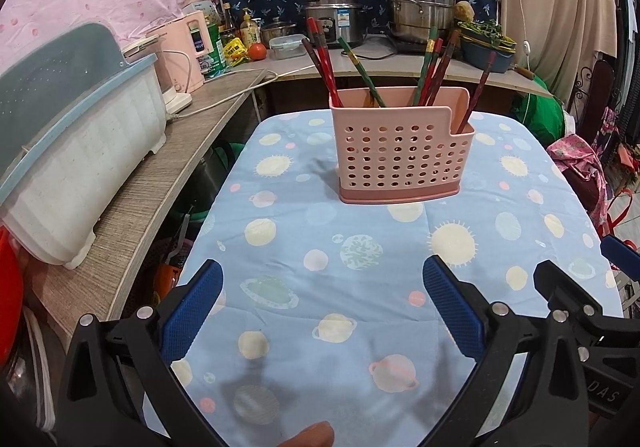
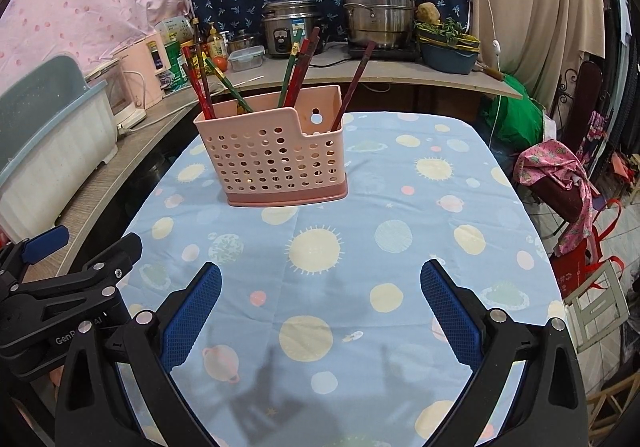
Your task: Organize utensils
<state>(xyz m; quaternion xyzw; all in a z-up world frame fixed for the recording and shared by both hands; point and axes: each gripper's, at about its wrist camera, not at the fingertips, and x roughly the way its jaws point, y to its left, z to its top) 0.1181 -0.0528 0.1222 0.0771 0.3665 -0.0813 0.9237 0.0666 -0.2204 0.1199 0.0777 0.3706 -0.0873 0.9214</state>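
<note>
- Left gripper (image 1: 322, 305) and right gripper (image 2: 320, 305) hover side by side over the planet-print tablecloth (image 1: 360, 307), both spread wide, holding nothing.
- Ahead, well apart, the pink perforated caddy (image 1: 400, 151) stands upright holding chopsticks (image 1: 324, 63).
- Beyond, a rice cooker (image 1: 332, 17) and steamer pot (image 1: 420, 3) line the counter.

The worktop (image 1: 360, 327) is covered in pale blue cloth printed with planets and suns. The perforated holder (image 1: 400, 151) is coloured pink; the chopsticks (image 1: 326, 59) red and green; the tongs' pads (image 1: 192, 311) blue.
</note>
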